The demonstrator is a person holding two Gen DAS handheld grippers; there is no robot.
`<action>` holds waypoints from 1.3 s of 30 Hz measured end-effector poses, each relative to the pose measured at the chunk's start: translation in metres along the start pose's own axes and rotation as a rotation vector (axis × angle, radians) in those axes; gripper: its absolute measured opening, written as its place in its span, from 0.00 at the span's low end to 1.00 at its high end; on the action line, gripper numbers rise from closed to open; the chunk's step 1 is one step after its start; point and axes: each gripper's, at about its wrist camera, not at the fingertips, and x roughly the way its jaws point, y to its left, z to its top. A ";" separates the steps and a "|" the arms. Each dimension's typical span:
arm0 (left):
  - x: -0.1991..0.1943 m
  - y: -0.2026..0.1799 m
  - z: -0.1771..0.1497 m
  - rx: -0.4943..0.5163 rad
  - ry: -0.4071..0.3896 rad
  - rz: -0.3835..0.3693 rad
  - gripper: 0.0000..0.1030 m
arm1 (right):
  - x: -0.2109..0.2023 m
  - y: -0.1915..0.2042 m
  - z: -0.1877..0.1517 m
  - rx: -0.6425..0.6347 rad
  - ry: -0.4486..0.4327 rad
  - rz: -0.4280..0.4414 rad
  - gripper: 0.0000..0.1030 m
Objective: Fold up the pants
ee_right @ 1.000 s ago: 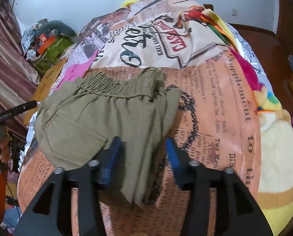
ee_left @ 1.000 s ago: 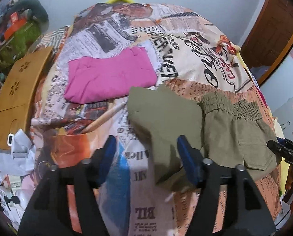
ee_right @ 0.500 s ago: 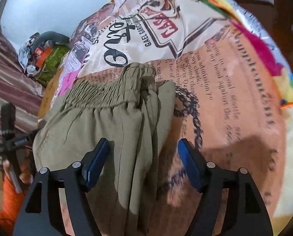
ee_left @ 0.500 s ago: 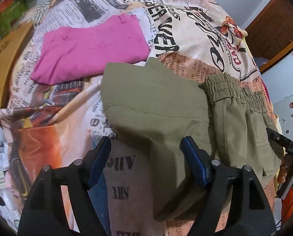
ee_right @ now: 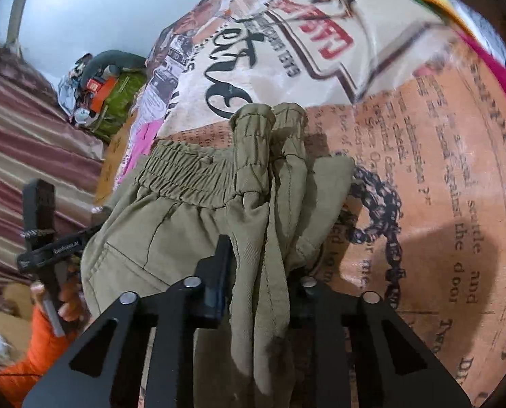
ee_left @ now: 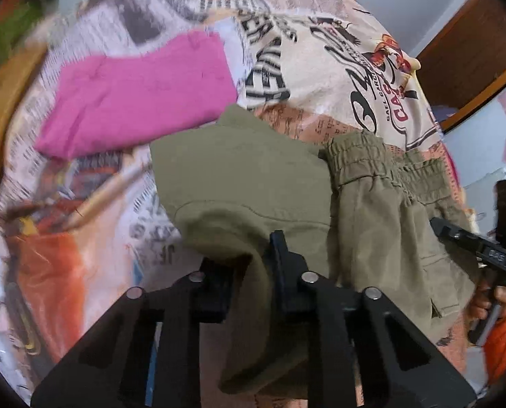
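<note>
The olive-green cotton pants with the gathered elastic waistband [ee_left: 371,204] are lying already folded partway on the newspaper-print bedspread [ee_left: 320,78], just in front of a folded bright pink garment [ee_left: 137,102], and both tools are now biting into the near edge of the cloth. The left gripper [ee_left: 256,272] has just been closing its jaws and is pinching the rounded fold of the leg end, with a thick roll of fabric squeezed between the black fingers. The right gripper [ee_right: 259,278] has likewise just been closing and is clamping the bunched side seam near the waistband, a hanging pleat of cloth trapped between its pads. Judging by this, the step in hand is securing two matching grip points before carrying the near edge over. To do it well, both grips should be catching every layer, not just the top one, and the two hands should be lifting together and keeping the edge taut between them, so the fold lands square on the waistband rather than dragging the pile across the bedspread or pulling the earlier fold loose.
</note>
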 end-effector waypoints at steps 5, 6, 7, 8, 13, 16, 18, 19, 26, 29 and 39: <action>-0.026 -0.015 0.002 0.061 -0.084 0.066 0.12 | -0.022 0.032 -0.002 -0.107 -0.076 -0.043 0.13; -0.034 -0.017 0.003 0.071 -0.101 0.067 0.12 | -0.027 0.038 -0.001 -0.131 -0.091 -0.049 0.13; -0.038 -0.018 0.003 0.076 -0.112 0.070 0.11 | -0.029 0.043 0.002 -0.149 -0.103 -0.053 0.13; -0.046 -0.020 0.003 0.086 -0.132 0.078 0.11 | -0.034 0.049 0.004 -0.170 -0.119 -0.057 0.13; -0.083 -0.014 0.006 0.098 -0.227 0.107 0.11 | -0.055 0.082 0.019 -0.239 -0.198 -0.052 0.13; -0.104 -0.002 0.012 0.079 -0.281 0.109 0.11 | -0.059 0.103 0.032 -0.258 -0.232 -0.060 0.13; -0.119 0.007 0.019 0.069 -0.318 0.121 0.11 | -0.059 0.118 0.041 -0.285 -0.256 -0.054 0.13; -0.123 0.009 0.022 0.068 -0.330 0.128 0.11 | -0.057 0.125 0.046 -0.295 -0.265 -0.053 0.13; -0.154 0.043 0.047 0.034 -0.426 0.176 0.11 | -0.041 0.159 0.081 -0.329 -0.307 -0.024 0.13; -0.157 0.060 0.057 0.010 -0.450 0.191 0.11 | -0.028 0.172 0.097 -0.344 -0.314 -0.014 0.13; -0.130 0.123 0.095 -0.062 -0.450 0.234 0.11 | 0.036 0.202 0.140 -0.363 -0.285 0.003 0.13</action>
